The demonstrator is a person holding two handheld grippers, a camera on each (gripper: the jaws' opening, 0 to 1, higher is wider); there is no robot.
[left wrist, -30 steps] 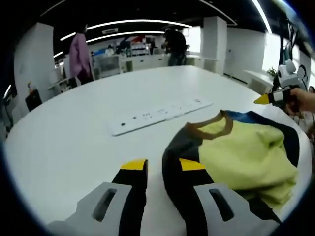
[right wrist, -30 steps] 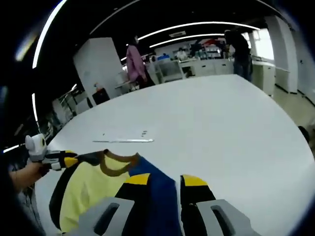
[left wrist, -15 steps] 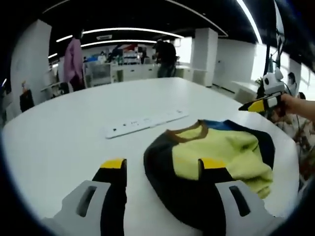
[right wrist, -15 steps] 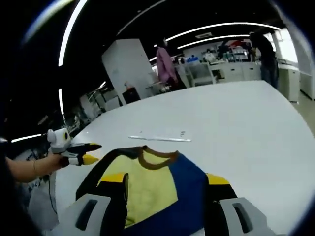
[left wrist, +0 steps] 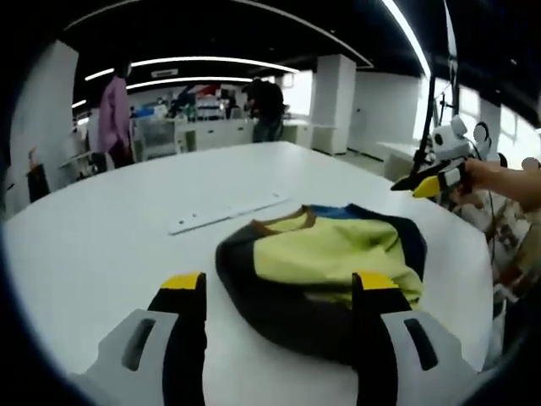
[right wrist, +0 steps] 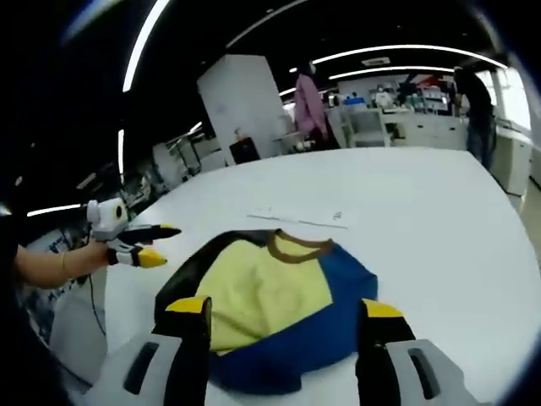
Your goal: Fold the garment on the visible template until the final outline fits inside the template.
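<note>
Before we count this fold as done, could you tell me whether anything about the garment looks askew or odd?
The garment lies in a rounded, lumpy heap on the table, edges uneven rather than squared. Both grippers are open, off it.

Bright ceiling strip lights (left wrist: 211, 61), dark ceiling, soft blur, fisheye bending.

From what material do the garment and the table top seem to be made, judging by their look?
Garment: soft knit fabric, probably cotton or fleece; it lies matte in rounded folds, with yellow, blue and black panels and a ribbed-looking brown collar. Table: a smooth, hard white top, perhaps laminate or painted board; it shows faint soft reflections and no grain.
</note>
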